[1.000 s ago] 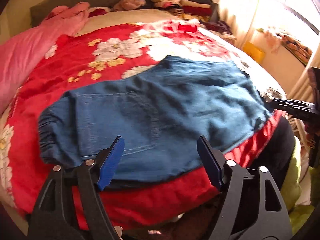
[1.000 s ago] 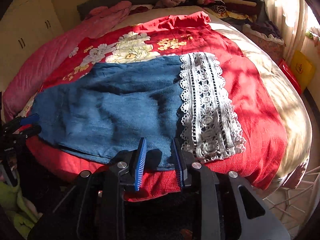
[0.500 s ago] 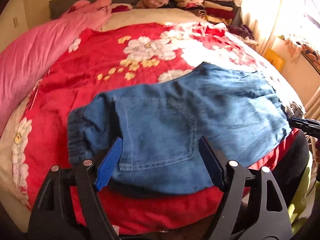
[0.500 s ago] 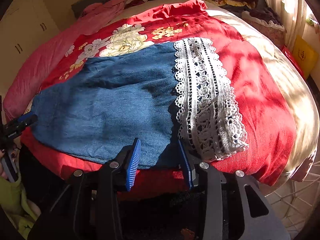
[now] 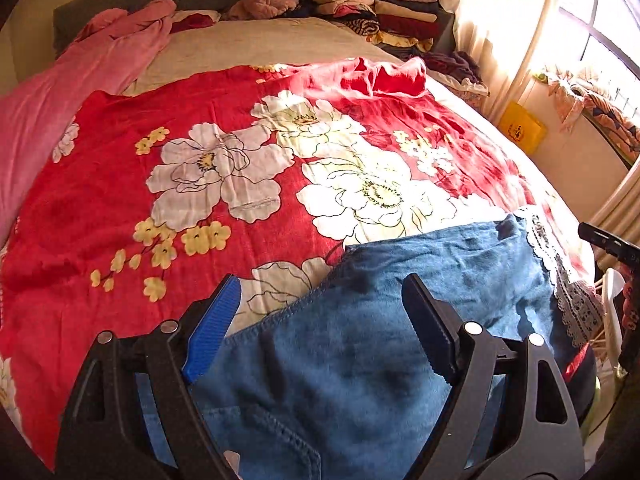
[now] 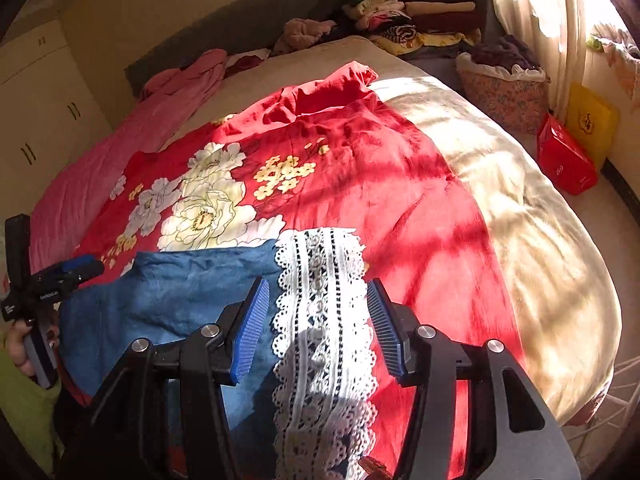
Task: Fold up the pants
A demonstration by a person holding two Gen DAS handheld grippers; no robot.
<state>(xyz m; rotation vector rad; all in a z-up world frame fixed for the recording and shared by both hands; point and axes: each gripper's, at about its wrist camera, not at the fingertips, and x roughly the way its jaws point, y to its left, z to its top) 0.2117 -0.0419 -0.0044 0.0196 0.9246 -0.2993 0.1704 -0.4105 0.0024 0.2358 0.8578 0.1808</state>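
On near bed edge: blue pants (image 5: 400,304) with lace hem (image 6: 324,320), lying flat, no finished fold evident; left gripper (image 5: 320,320) and right gripper (image 6: 316,320) jaws spread, holding nothing.

Pants (image 5: 360,360) lie at the bed's near edge on a floral blanket (image 5: 220,168), lace hem (image 6: 324,320) rightward; folded clothes (image 5: 372,8) stack at the far corner.

Strong daylight enters from the window (image 5: 600,20) at right, blown out to white glare. Dappled shadows cross the red floral blanket (image 6: 400,184) and the beige bedsheet (image 6: 540,248). Fisheye bending at edges, dark vignetted corners. Near denim slightly soft.
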